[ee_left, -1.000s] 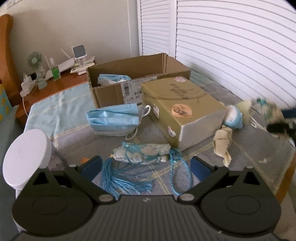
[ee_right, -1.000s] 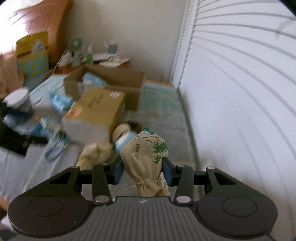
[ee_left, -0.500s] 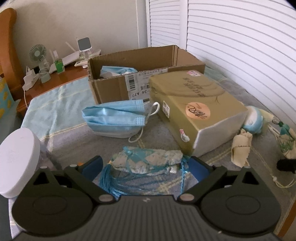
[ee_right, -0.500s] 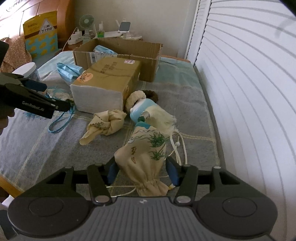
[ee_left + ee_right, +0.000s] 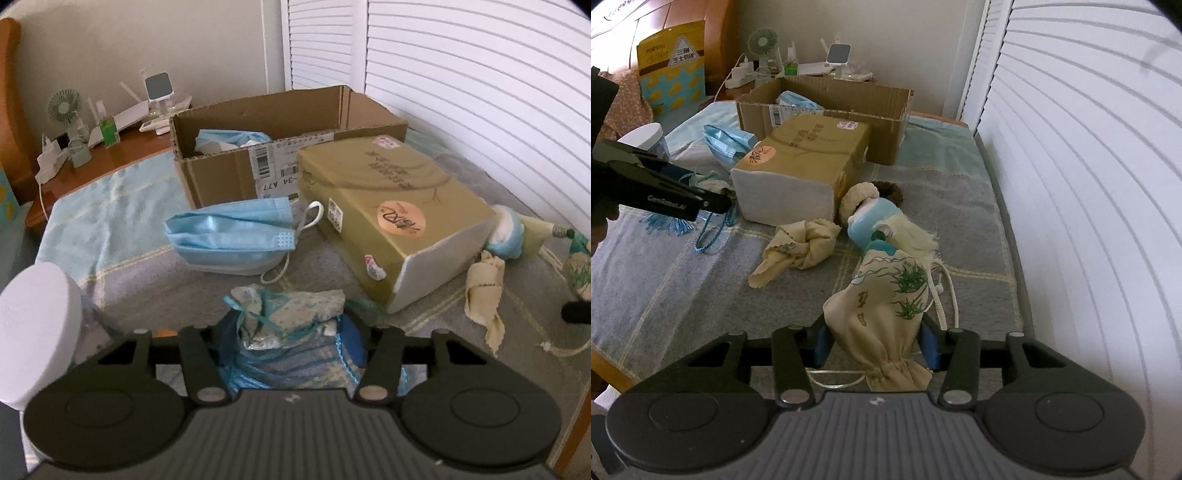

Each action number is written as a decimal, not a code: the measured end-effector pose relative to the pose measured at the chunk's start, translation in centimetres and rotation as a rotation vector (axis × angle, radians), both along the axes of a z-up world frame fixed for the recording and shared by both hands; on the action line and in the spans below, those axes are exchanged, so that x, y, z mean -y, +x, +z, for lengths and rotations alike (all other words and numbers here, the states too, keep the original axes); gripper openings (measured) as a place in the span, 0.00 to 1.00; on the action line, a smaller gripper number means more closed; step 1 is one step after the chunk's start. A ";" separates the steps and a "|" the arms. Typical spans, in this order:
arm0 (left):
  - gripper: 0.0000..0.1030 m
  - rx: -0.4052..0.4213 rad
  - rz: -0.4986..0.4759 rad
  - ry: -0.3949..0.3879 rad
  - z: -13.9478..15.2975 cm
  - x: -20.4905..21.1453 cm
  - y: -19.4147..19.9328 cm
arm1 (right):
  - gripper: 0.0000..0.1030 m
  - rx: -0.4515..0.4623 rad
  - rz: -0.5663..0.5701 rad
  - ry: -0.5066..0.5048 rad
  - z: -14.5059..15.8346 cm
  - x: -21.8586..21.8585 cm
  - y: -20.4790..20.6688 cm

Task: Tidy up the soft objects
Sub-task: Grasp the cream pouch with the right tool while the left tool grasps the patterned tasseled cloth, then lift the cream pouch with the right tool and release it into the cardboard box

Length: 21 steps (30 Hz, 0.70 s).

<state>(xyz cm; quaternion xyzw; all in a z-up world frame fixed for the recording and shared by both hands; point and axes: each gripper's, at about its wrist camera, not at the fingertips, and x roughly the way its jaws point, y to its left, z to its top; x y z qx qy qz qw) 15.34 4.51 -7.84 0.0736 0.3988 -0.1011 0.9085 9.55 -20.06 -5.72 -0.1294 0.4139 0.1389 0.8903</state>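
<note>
Left hand-held gripper (image 5: 290,325) jaws have just been closing, now pinching the blue tasselled pouch (image 5: 291,314). Right hand-held gripper (image 5: 875,341) clamps the beige drawstring bag (image 5: 886,310). Pickup step; next, likely lift both toward the cardboard box (image 5: 295,110).

I see a small green desk fan (image 5: 64,108) on the wooden nightstand (image 5: 122,149), a green bottle (image 5: 107,129) beside it, a white-lidded jar (image 5: 35,332) on the bed (image 5: 923,162), white louvred doors (image 5: 480,74) alongside

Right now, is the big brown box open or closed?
Open. The cardboard box has no lid over it, and a blue mask shows inside.
</note>
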 end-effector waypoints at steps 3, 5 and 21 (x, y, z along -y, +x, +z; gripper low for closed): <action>0.53 0.005 0.001 0.001 0.6 -0.5 -0.4 | 0.50 0.009 -0.002 0.007 0.4 0.2 0.0; 0.53 0.014 -0.002 -0.005 1.3 -0.8 -0.8 | 0.50 0.020 -0.001 0.004 0.7 0.2 -0.1; 0.53 0.111 -0.107 -0.068 5.1 -1.3 -5.1 | 0.50 0.220 0.139 -0.085 8.7 -2.8 1.4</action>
